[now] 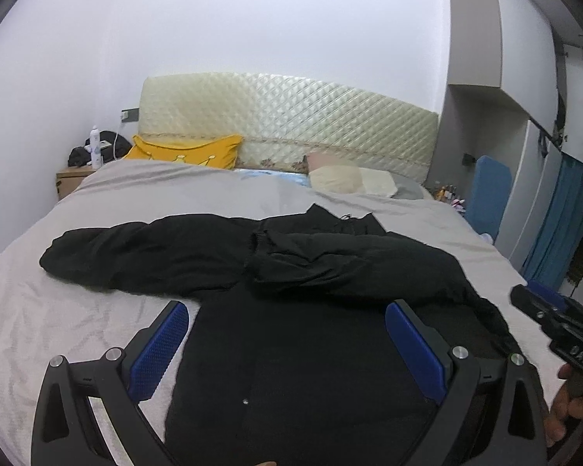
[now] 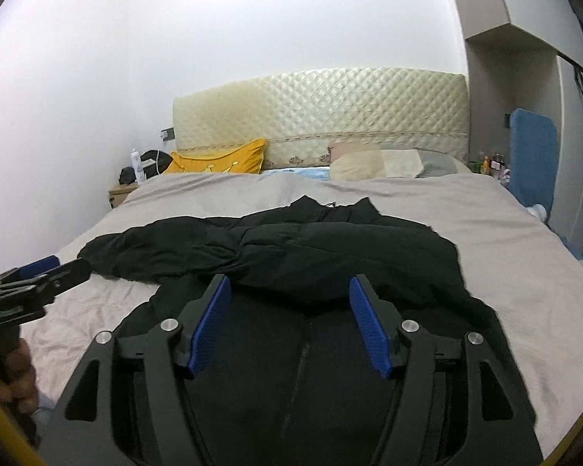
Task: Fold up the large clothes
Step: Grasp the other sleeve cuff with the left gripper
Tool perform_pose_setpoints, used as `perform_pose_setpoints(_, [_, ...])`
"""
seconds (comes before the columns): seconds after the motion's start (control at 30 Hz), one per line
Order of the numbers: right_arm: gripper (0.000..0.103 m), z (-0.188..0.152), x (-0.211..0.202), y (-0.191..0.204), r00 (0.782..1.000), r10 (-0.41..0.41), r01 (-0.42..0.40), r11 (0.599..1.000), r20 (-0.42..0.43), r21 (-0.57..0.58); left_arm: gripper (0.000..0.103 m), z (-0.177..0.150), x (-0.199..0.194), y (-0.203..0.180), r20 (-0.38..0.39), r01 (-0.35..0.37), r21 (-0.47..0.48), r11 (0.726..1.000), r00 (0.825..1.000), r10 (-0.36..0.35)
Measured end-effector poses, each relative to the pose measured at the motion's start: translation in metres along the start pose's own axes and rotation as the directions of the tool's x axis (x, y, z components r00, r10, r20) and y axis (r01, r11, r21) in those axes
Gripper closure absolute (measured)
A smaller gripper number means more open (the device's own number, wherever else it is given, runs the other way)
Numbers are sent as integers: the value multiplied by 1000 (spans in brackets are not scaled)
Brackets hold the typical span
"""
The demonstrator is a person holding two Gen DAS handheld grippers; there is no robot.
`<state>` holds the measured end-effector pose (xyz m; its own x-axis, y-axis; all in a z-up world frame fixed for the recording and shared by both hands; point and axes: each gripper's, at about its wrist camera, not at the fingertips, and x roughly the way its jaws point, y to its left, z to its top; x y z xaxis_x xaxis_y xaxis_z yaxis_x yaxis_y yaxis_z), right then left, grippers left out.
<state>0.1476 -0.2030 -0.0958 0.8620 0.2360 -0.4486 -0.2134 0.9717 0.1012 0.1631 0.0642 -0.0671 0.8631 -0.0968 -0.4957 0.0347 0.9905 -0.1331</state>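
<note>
A soft, rumpled black garment sprawls on the wrinkled grey sheet. Left gripper and right gripper, ribbed blue pads, gape wide, holding nothing.

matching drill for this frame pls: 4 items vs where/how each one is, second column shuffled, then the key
1. black garment
2. yellow pillow
3. white bottle
4. left gripper

A. on the bedside table
B. open, above the garment
C. spread over the grey bedsheet, one sleeve folded across
D. against the quilted headboard

Pairs: 1-C, 2-D, 3-A, 4-B
</note>
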Motion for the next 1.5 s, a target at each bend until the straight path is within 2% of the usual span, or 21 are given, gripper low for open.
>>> perform_pose_setpoints(0.17, [33, -2, -38, -14, 998, -24, 22, 999, 53, 41, 1, -8, -6, -13, 11, -1, 28, 1000, 1000, 0])
perform_pose_setpoints(0.3, [32, -12, -55, -18, 998, -56, 54, 997, 42, 46, 1, -11, -8, -15, 15, -14, 28, 1000, 1000, 13])
perform_pose_setpoints(0.43, [31, -20, -64, -17, 993, -117, 117, 993, 20, -3, 1, -14, -10, -16, 17, 16, 24, 1000, 1000, -16])
perform_pose_setpoints(0.53, [29, -27, -74, -23, 991, -126, 125, 992, 32, 27, 1, -20, -5, -19, 17, 2, 40, 999, 1000, -3])
perform_pose_setpoints(0.7, [29, -39, -76, -36, 990, -142, 141, 988, 23, 59, 1, -28, 17, -27, -40, 7, 31, 999, 999, -6])
perform_pose_setpoints(0.83, [29, -41, -77, -39, 985, -168, 166, 984, 39, 59, 1, -31, 20, -30, -25, 5, 27, 1000, 1000, -4])
perform_pose_setpoints(1.0, [28, -43, -79, -36, 985, -164, 161, 986, 52, 46, 1, -29, 32, -31, -58, 21, 24, 999, 998, -19])
perform_pose_setpoints(1.3, [28, -45, -78, -40, 985, -162, 160, 986, 49, 56, 1, 16, 42, 7, -68, 17, -19, 1000, 998, -18])
perform_pose_setpoints(1.37, [27, -44, -78, -39, 984, -168, 165, 985, 52, 57, 1, 30, 43, 28, -74, 46, -55, 997, 996, -50])
perform_pose_setpoints(1.5, [27, -43, -77, -39, 986, -159, 155, 985, 47, 75, 1, 56, 43, 81, -82, 31, -133, 991, 996, -42])
